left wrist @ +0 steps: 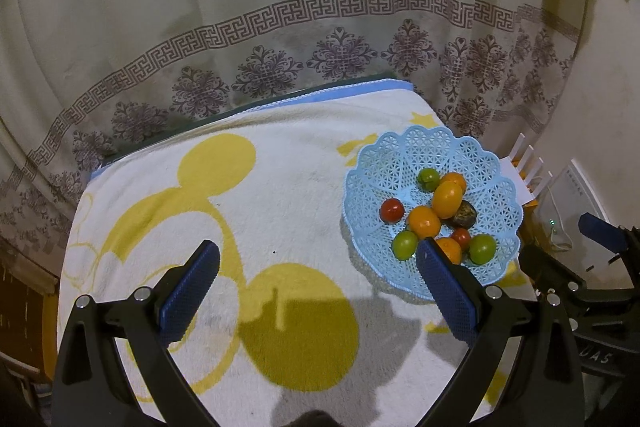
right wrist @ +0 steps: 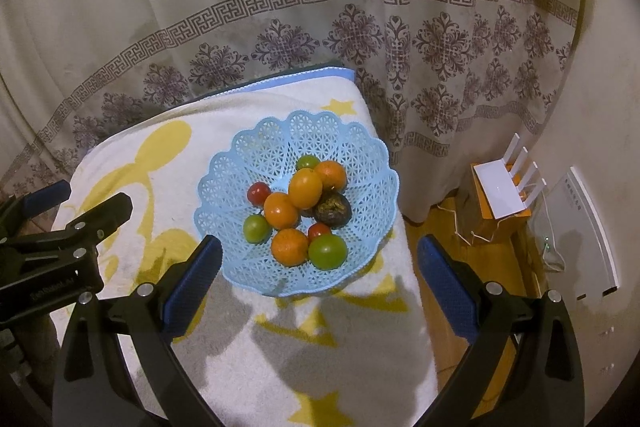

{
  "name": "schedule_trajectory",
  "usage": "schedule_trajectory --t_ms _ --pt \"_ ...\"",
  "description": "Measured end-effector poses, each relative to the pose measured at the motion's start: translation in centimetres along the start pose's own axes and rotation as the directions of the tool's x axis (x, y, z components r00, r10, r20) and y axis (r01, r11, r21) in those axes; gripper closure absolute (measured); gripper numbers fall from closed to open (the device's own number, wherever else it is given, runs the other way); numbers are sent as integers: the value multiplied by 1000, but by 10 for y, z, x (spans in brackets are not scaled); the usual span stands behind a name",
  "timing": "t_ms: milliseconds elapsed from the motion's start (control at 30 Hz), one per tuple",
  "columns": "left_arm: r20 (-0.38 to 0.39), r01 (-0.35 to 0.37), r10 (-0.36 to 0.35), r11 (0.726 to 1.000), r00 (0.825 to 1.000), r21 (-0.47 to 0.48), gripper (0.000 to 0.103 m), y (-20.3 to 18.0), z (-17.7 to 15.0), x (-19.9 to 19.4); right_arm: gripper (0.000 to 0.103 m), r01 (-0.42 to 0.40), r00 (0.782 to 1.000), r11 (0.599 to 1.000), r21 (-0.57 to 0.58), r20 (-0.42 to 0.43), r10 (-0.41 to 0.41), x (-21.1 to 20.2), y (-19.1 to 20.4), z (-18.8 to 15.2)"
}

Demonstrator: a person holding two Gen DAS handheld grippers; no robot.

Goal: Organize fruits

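Note:
A light blue lattice basket [left wrist: 408, 155] [right wrist: 276, 139] stands on the right part of a towel-covered table. In it lie several fruits: orange ones [right wrist: 305, 187], green ones [right wrist: 327, 251], red ones [right wrist: 257, 192] and one dark brown fruit [right wrist: 333, 209]. My left gripper [left wrist: 318, 259] is open and empty, above the towel left of the basket; its right finger overlaps the basket's near rim in view. My right gripper [right wrist: 320, 259] is open and empty, hovering over the basket's near edge. The left gripper also shows at the left of the right wrist view [right wrist: 76, 223].
The table carries a white towel [left wrist: 280, 187] with yellow shapes. A patterned curtain [left wrist: 320, 27] hangs behind. Right of the table stand a white router [right wrist: 504, 195] on an orange box, cables, and a white flat device [right wrist: 580, 227] against the wall.

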State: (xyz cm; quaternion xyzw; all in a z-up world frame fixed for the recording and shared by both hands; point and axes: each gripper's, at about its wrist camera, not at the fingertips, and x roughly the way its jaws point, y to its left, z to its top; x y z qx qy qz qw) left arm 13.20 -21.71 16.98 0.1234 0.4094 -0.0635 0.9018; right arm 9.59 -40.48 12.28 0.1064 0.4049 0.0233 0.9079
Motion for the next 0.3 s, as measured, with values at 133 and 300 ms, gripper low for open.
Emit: schedule_trajectory --t_ms 133,300 --pt "-8 1 -1 1000 1000 -4 5 1 -1 -1 4 1 1000 1000 3 -8 -1 1 3 -2" --pt "-33 -1 0 1000 999 -28 5 11 -6 0 4 -7 1000 1000 -4 -21 6 3 13 -7"
